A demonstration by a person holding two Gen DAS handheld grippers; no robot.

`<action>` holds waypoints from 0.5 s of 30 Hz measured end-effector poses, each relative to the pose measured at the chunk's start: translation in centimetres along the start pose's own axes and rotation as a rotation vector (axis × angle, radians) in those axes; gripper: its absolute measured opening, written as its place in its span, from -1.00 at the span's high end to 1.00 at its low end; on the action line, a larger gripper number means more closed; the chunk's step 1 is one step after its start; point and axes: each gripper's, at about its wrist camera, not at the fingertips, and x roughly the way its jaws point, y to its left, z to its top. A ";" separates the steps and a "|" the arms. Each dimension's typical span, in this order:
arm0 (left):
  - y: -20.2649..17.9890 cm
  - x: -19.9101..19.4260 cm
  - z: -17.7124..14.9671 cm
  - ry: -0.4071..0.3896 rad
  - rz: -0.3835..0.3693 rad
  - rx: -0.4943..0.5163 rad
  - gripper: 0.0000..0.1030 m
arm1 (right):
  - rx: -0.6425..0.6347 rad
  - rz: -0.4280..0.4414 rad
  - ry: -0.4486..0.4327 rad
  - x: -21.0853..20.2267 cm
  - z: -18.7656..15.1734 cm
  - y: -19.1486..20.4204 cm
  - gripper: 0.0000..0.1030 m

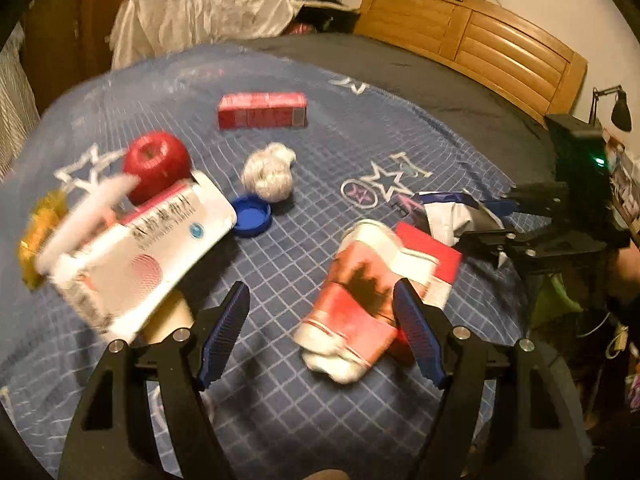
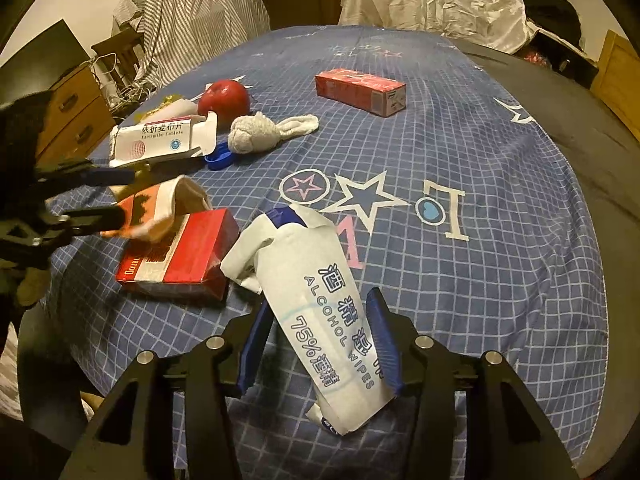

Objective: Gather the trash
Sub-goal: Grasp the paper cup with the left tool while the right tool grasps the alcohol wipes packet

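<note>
So I've got the blue checked bedspread (image 2: pixel 460 152) under everything. My right gripper (image 2: pixel 320 342) is clamped on a crumpled white alcohol wipes packet (image 2: pixel 320 300), blue print, torn open at the far end. My left gripper (image 1: pixel 322 330) is spread wide, with a red-and-white sock (image 1: pixel 352 300) next to its right finger, draped over a red box (image 1: pixel 434 258).
</note>
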 end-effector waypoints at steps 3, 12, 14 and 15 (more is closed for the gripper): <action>0.4 1.6 -0.3 0.035 -0.047 -0.013 -0.44 | 0.005 0.002 0.002 0.3 -0.2 -0.1 0.02; -0.4 1.7 -0.6 0.033 -0.169 -0.043 0.05 | -0.006 -0.018 0.002 1.4 -0.8 0.3 0.01; -0.6 1.5 -0.9 0.019 -0.171 -0.044 0.20 | 0.001 -0.025 -0.011 1.3 -0.8 0.3 0.02; -0.8 1.3 -1.1 0.009 -0.173 -0.050 0.27 | 0.006 -0.031 -0.021 1.2 -1.0 0.3 0.07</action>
